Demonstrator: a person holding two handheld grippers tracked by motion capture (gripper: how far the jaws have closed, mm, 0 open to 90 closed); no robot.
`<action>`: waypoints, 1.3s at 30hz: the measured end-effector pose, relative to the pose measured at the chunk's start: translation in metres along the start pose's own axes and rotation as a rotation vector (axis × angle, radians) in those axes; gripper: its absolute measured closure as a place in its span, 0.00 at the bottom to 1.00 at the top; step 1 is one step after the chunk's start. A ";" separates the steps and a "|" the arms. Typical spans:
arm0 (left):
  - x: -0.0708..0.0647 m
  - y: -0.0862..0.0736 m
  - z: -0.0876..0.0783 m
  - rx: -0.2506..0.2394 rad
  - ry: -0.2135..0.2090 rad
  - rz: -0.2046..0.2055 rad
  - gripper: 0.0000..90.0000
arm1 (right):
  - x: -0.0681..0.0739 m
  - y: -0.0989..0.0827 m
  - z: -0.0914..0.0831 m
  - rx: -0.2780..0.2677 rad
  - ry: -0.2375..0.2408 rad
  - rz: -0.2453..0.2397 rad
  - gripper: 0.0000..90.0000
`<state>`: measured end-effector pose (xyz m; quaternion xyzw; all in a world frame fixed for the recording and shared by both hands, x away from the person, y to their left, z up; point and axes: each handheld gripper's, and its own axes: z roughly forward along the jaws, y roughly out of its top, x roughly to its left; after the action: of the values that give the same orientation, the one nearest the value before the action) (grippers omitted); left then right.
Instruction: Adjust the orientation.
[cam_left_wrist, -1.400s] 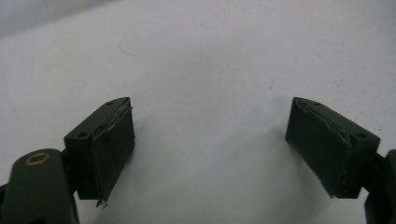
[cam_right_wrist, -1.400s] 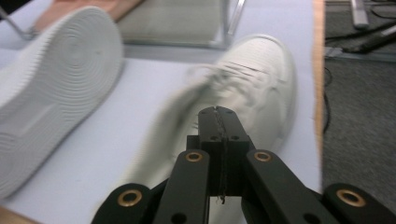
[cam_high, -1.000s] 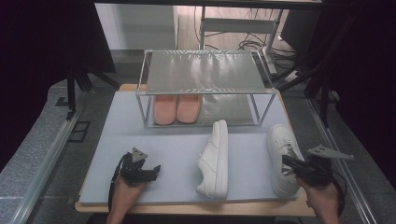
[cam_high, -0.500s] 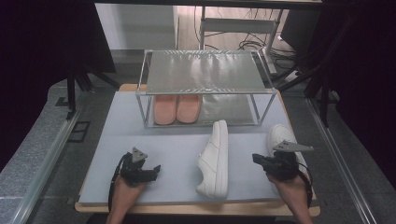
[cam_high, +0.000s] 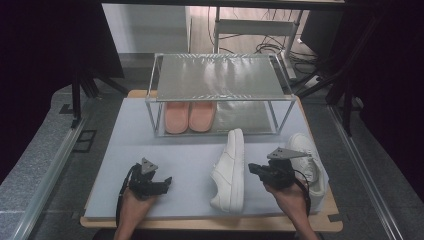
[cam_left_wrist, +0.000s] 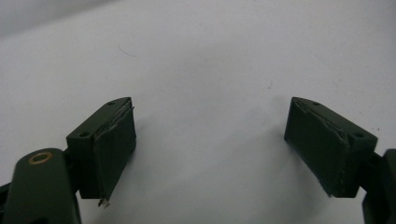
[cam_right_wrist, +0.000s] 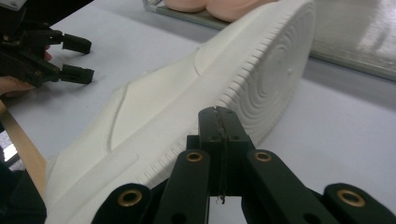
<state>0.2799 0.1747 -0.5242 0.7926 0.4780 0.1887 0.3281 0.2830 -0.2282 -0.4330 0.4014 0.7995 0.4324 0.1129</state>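
Note:
A white sneaker (cam_high: 229, 170) lies on its side on the pale blue mat (cam_high: 190, 155), its ridged sole (cam_right_wrist: 187, 116) turned to my right gripper. My right gripper (cam_high: 252, 169) is shut with nothing between its jaws, and its tips (cam_right_wrist: 219, 116) sit close against the sole's edge. The second white sneaker (cam_high: 306, 159) stands upright behind that hand, near the mat's right edge. At the front left my left gripper (cam_high: 162, 183) rests low over the mat, jaws wide open and empty (cam_left_wrist: 210, 140). It also appears far off in the right gripper view (cam_right_wrist: 88, 59).
A wire-frame rack with a grey top shelf (cam_high: 220, 75) stands at the back of the mat. A pair of pink slippers (cam_high: 189, 117) sits under it at the left, with room beside them on the right. The table's wooden front edge (cam_high: 210, 222) runs below my hands.
My right gripper has moved left, from over the upright sneaker to the sole of the one lying on its side. The left gripper and both sneakers stayed put.

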 end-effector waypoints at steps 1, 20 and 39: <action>0.000 0.000 0.000 0.000 0.000 0.000 0.18 | 0.001 0.001 0.002 0.000 0.002 -0.003 1.00; 0.000 0.000 0.000 0.000 0.000 0.002 0.19 | 0.011 0.006 0.023 0.025 0.006 -0.032 1.00; 0.000 0.000 0.000 -0.001 -0.001 0.001 0.19 | -0.010 -0.018 -0.009 0.063 -0.168 0.018 1.00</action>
<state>0.2797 0.1745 -0.5242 0.7927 0.4775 0.1888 0.3285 0.2744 -0.2464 -0.4435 0.4469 0.7968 0.3728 0.1626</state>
